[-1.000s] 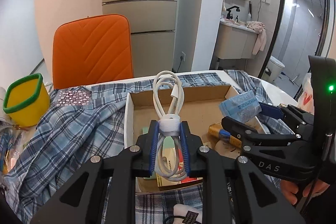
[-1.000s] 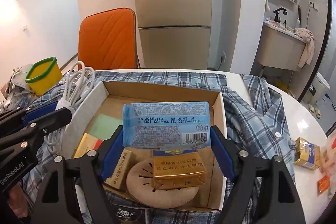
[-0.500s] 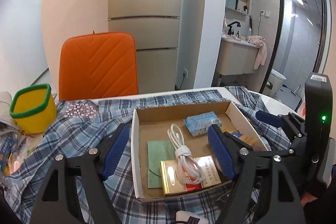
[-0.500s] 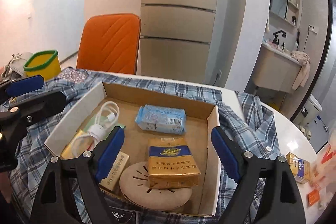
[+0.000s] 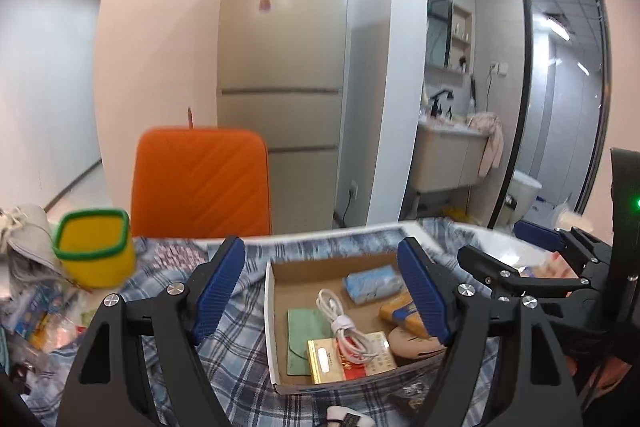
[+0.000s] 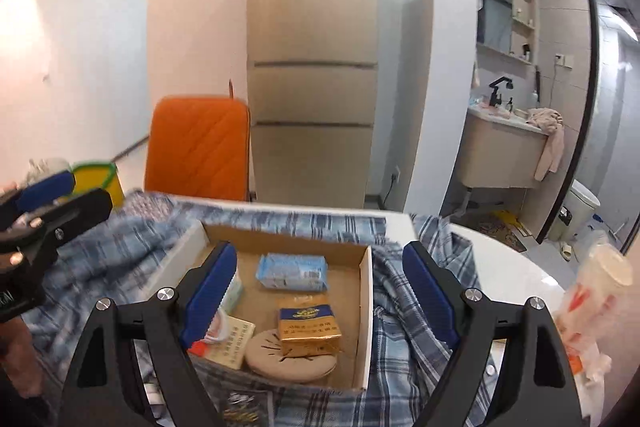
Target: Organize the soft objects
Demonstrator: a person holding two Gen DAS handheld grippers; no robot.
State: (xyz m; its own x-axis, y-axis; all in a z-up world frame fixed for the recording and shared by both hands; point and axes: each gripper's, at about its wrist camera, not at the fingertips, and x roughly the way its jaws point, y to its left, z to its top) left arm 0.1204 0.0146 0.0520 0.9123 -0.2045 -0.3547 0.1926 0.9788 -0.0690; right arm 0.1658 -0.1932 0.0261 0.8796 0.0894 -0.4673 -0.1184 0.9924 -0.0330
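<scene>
Both grippers, left [image 5: 322, 291] and right [image 6: 320, 291], hang wide apart, holding nothing. Only the left view shows the white cable [image 5: 346, 327] coiled in the box [image 5: 271, 311]; the blue tissue pack [image 6: 293, 271] lies behind. Checked cloth [image 6: 404, 343], perhaps a shirt, covers the table.

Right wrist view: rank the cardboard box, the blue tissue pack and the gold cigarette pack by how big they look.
1. Open brown cardboard box, clearly largest.
2. Light blue tissue pack and gold cigarette pack look alike; the gold one lies nearer the camera, so I won't rank them.
</scene>
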